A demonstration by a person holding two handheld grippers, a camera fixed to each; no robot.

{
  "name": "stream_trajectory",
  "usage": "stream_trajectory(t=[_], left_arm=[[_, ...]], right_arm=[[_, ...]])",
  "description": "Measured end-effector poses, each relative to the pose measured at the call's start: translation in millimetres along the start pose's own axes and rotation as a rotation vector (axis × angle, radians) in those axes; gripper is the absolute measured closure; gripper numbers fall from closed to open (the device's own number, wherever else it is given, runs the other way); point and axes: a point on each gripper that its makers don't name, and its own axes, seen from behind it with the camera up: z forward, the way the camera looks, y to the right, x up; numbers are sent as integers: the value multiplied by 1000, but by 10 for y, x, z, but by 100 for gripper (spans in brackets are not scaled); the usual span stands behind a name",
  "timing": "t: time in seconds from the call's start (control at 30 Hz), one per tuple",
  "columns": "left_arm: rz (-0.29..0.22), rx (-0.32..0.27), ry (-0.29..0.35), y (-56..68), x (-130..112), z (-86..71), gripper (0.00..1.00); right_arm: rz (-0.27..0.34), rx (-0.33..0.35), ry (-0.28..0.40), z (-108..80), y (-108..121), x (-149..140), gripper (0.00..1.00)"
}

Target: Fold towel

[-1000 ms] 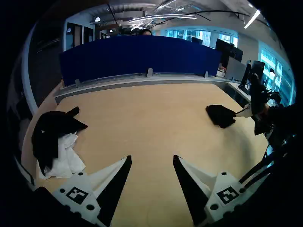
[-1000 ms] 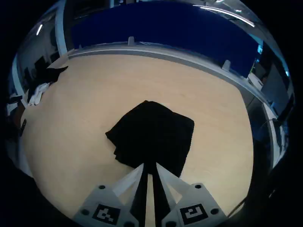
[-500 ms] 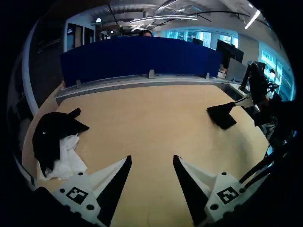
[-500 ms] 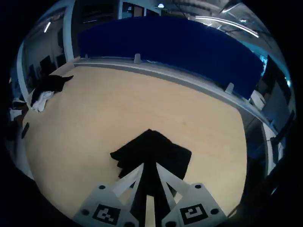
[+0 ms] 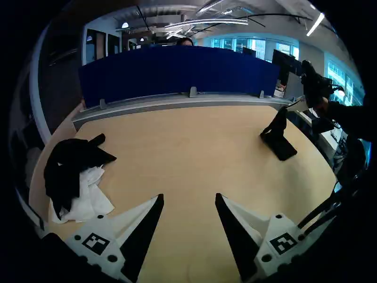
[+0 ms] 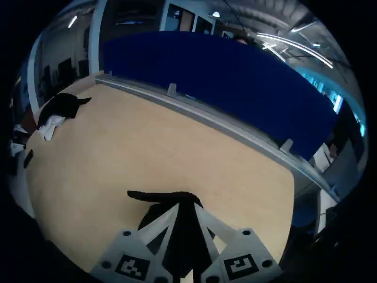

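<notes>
The left gripper [image 5: 188, 195] is held released, its two fingers spread wide over bare tabletop at the near edge. One square black-and-white marker is carried on each finger base; four such markers are counted across the two grippers, and no letters can be read on them.

The right gripper [image 6: 187, 206] is clenched on the black towel [image 6: 155, 214], which is pinched between its two fingers. In the left gripper view this right gripper [image 5: 294, 104] is seen at the far right, with the black towel [image 5: 278, 137] drawn up by one end and its lower part resting on the table [image 5: 188, 141] near the right edge.

A wide stretch of open wood is left across the middle of the table. At the left edge one heap is found, made of a black cloth [image 5: 70, 160] over a white cloth [image 5: 87, 200].

The far edge is closed by a grey rail [image 5: 155, 101] with three brackets and one blue divider panel [image 5: 174, 70].
</notes>
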Motion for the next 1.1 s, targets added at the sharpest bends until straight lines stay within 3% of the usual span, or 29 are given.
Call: stream_trajectory(t=[0.37,0.6,0.9,1.1], left_arm=[[-7,14,2,-57,4,-39,20],[-9,21,1,-91,0,-62,20],[-12,24,-2,-100,-13,-80,20],[-6,25,-2,-76,-19,-99,20]], right_arm=[[-58,46,11,48,29,403,92],[-103,68,-2,17,91,482,92],[-94,114,18,-7,104,621,92],[-114,154,-15,8,31,500,92]])
